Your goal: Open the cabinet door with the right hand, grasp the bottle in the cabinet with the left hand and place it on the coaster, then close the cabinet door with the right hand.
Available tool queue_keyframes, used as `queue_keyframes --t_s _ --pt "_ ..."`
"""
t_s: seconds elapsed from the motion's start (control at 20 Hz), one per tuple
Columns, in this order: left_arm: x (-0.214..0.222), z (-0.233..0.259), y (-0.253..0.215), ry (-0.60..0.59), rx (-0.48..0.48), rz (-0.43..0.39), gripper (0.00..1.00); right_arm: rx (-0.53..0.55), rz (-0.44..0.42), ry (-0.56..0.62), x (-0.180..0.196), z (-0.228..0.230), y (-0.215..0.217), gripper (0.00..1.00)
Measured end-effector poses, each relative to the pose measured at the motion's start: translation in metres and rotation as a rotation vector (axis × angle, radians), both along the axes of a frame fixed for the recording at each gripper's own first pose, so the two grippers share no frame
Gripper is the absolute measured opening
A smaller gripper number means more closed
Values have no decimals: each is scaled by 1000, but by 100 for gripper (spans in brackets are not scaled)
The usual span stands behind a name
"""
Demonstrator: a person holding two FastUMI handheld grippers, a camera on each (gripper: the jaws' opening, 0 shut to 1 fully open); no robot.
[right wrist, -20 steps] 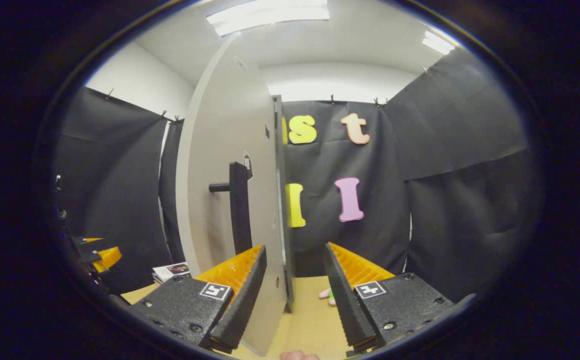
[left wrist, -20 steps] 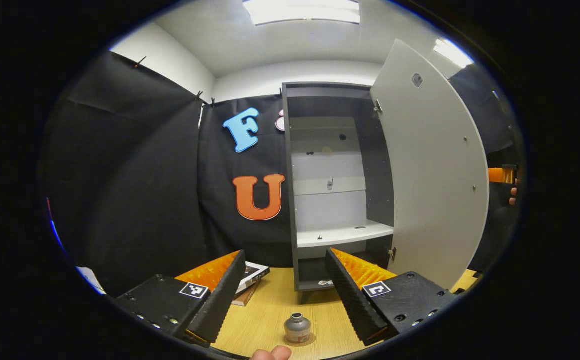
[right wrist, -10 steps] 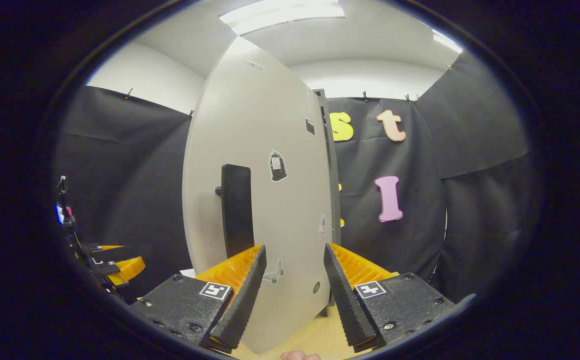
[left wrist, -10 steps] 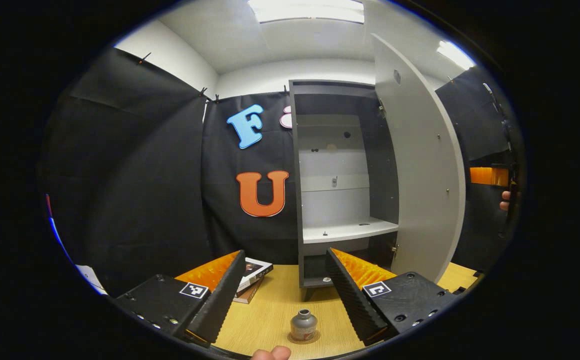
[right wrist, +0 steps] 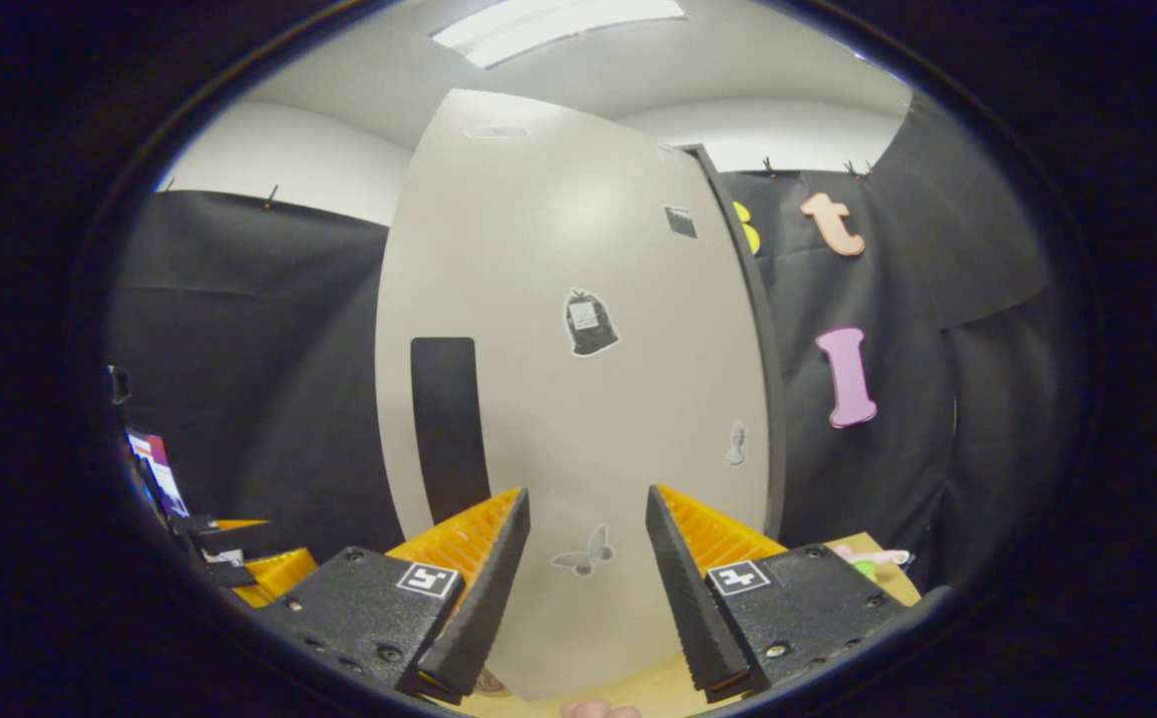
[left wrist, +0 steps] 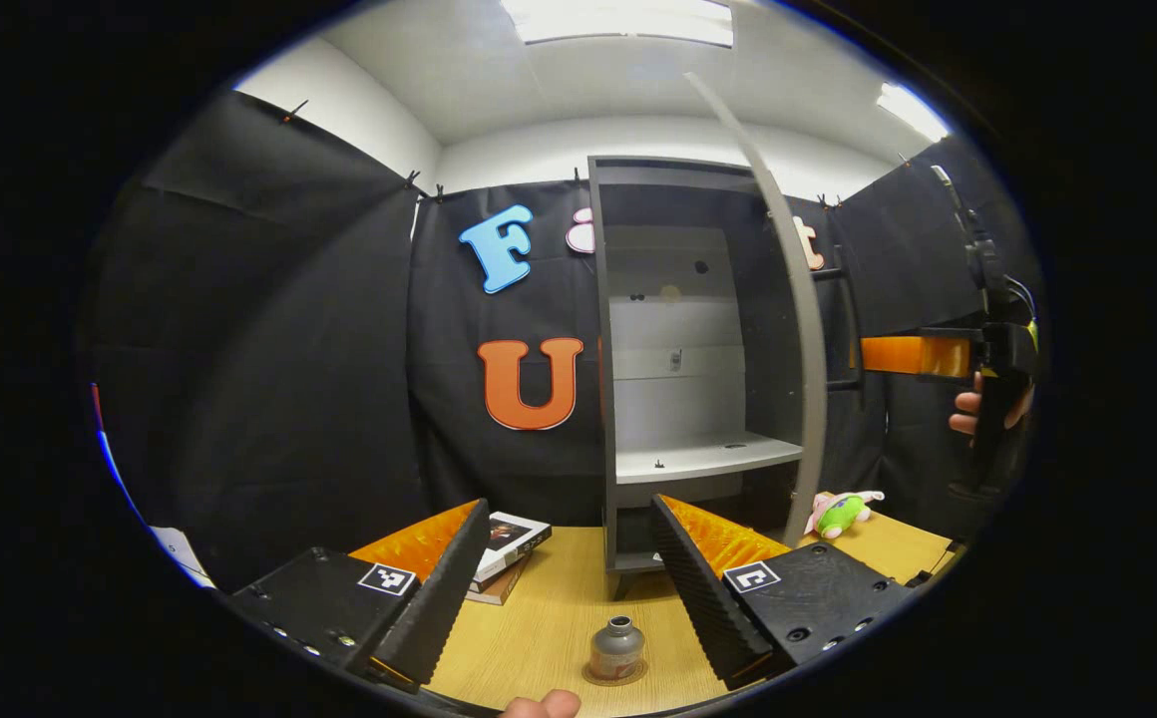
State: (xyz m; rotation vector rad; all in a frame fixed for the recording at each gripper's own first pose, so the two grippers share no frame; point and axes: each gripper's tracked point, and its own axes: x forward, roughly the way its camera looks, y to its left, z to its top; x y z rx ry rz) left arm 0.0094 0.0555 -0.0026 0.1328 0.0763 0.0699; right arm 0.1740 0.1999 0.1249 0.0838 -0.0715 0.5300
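now the small grey metal bottle (left wrist: 615, 648) stands on the round coaster (left wrist: 614, 676) on the wooden table (left wrist: 539, 628), between the left gripper (left wrist: 564, 588) fingers, which are spread wide and empty. likewise open and empty, the right gripper (right wrist: 578, 588) faces the pale grey cabinet door (right wrist: 578, 399) beside its black handle (right wrist: 447, 429). risk: pushing near the hinge side may leave the door ajar.

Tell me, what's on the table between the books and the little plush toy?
In the left gripper view, the cabinet stands between the books and the plush toy, its door part open.
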Motion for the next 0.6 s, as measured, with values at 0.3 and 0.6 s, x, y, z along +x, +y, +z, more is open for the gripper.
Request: queue_keyframes --t_s 0.3,0.6 --pt "2 -4 5 4 -8 6 96 -32 -18 1 15 -11 30 77" --pt "1 -7 4 1 -14 2 96 -60 -112 -23 -12 -19 -18 77"
